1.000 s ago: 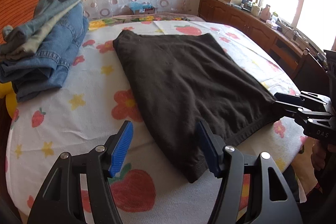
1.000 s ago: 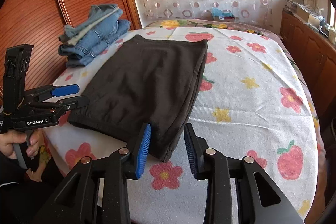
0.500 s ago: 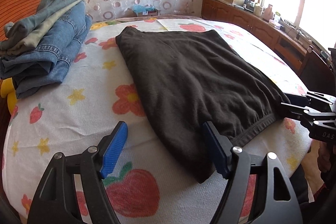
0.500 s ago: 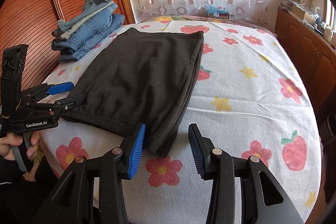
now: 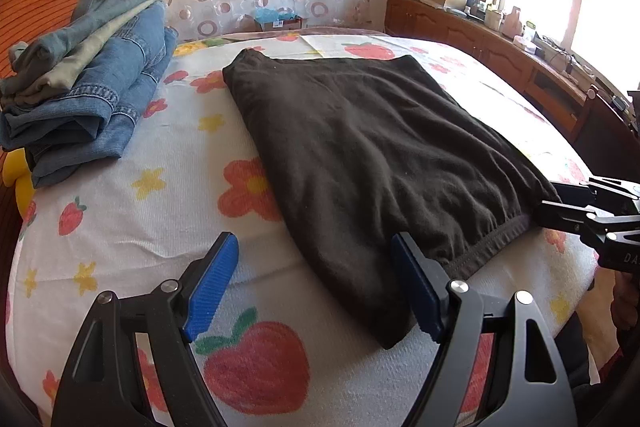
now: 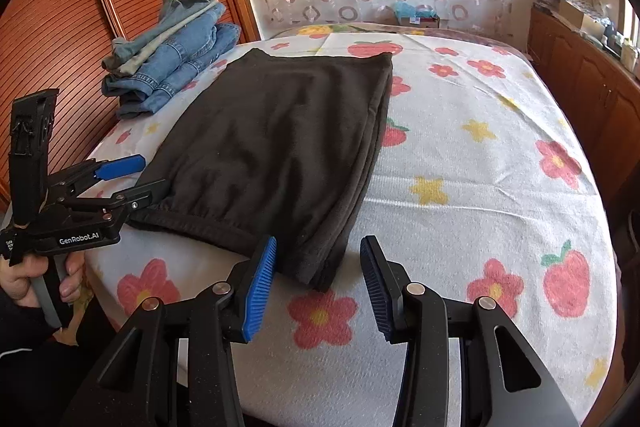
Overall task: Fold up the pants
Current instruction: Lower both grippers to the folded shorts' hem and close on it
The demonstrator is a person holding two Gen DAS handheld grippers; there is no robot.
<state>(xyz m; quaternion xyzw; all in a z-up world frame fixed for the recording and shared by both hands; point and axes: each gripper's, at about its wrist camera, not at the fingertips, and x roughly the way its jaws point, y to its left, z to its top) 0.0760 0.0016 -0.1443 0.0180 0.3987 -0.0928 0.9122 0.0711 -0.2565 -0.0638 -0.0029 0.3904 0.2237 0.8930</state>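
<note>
Now, with left hand-held gripper point(image 5: 312, 287) opening over nothing and right hand-held gripper point(image 6: 318, 281) half open, empty: pinch black pants point(image 6: 276, 151) near corners, fold evenly on bed point(image 6: 480, 163).

Matt dark knit pants point(image 5: 372, 155) on rough woven bedspread point(image 5: 120, 227), faded denim jeans point(image 5: 92, 99), ribbed glossy wood panel point(image 6: 80, 11)

pants point(image 5: 360, 155) black | jeans point(image 5: 92, 99) blue | bedspread point(image 6: 480, 187) white, flower-strawberry print
</note>
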